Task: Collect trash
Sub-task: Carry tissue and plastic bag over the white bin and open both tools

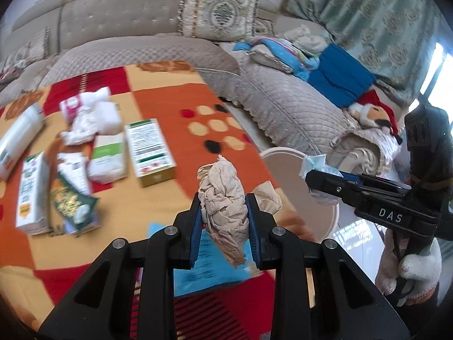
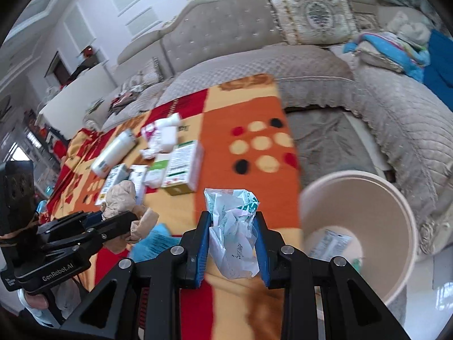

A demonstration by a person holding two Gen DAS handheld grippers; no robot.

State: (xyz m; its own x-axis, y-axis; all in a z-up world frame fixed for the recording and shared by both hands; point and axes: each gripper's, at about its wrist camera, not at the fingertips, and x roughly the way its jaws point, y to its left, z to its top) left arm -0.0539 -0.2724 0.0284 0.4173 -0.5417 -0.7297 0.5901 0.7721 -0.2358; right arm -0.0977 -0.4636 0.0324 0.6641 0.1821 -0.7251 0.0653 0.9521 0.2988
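Note:
My left gripper (image 1: pixel 224 202) is shut on a crumpled beige paper wad (image 1: pixel 223 206), held above the patterned table; it also shows in the right wrist view (image 2: pixel 124 215) at the left. My right gripper (image 2: pixel 234 221) is shut on a crumpled clear plastic wrapper (image 2: pixel 233 232) with green print, just left of the beige waste bin (image 2: pixel 402 215). In the left wrist view the right gripper (image 1: pixel 314 178) hangs over the bin (image 1: pixel 332 215). The bin holds a printed wrapper (image 2: pixel 329 242). More trash lies on the table: cartons (image 1: pixel 148 150), tissues (image 1: pixel 80 129), a green packet (image 1: pixel 72 202).
The table carries an orange, red and yellow cloth (image 1: pixel 170 99). A blue paper (image 1: pixel 209 266) lies under my left gripper. A white cylinder (image 2: pixel 113 150) lies at the table's far left. A grey quilted sofa (image 1: pixel 283 104) with cushions, clothes and a plush toy wraps behind and right.

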